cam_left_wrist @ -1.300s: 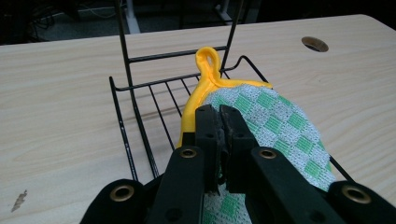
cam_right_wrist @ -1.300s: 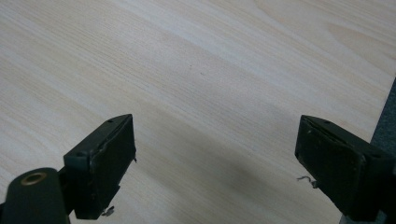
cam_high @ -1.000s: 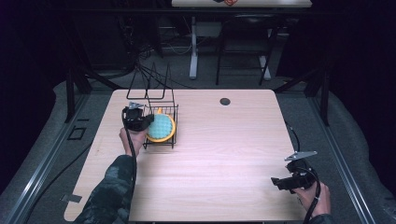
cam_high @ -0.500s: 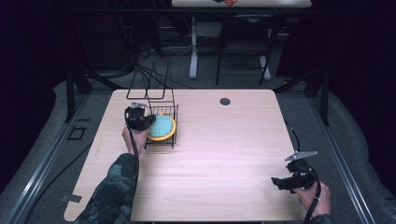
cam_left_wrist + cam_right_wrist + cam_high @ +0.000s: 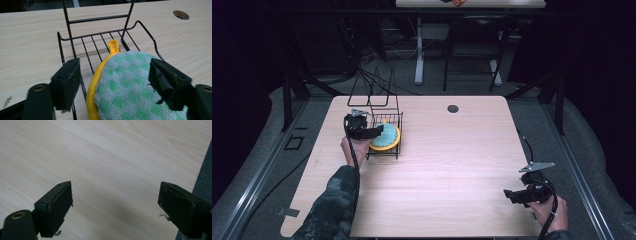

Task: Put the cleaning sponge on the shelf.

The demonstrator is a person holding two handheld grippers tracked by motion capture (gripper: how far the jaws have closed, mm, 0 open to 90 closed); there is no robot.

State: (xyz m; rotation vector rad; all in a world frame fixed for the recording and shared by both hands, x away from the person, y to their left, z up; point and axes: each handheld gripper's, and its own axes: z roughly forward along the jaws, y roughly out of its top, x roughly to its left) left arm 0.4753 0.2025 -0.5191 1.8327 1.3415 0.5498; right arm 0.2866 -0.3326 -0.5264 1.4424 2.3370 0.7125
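Left hand-held gripper [image 5: 113,82] spread wide, jaws apart on either side of a round green-and-white checked pot holder [image 5: 135,87] with yellow edging and a small yellow hanging loop [image 5: 113,46] at its far end; right jaw overlapping the cloth, actual contact not clear, left jaw standing clear of the yellow rim. Pot holder lying in the black wire rack [image 5: 105,37], on its thin floor bars, loop pointing toward the rack's tall back rods. From the high view, same left hand-held gripper [image 5: 362,131] at the rack's [image 5: 384,117] left side, gripped by a hand with a camouflage-patterned sleeve [image 5: 329,207], pot holder [image 5: 385,136] seen as a blue-green disc with an orange-yellow border inside the rack. Rack set on the far left part of the pale wood worktop [image 5: 447,170]. Small dark round hole [image 5: 453,108] in the worktop near the far edge. Right hand-held gripper [image 5: 524,195] well apart, near the worktop's near right corner, likewise wide open [image 5: 115,207], holding nothing, bare wood grain between its jaws.
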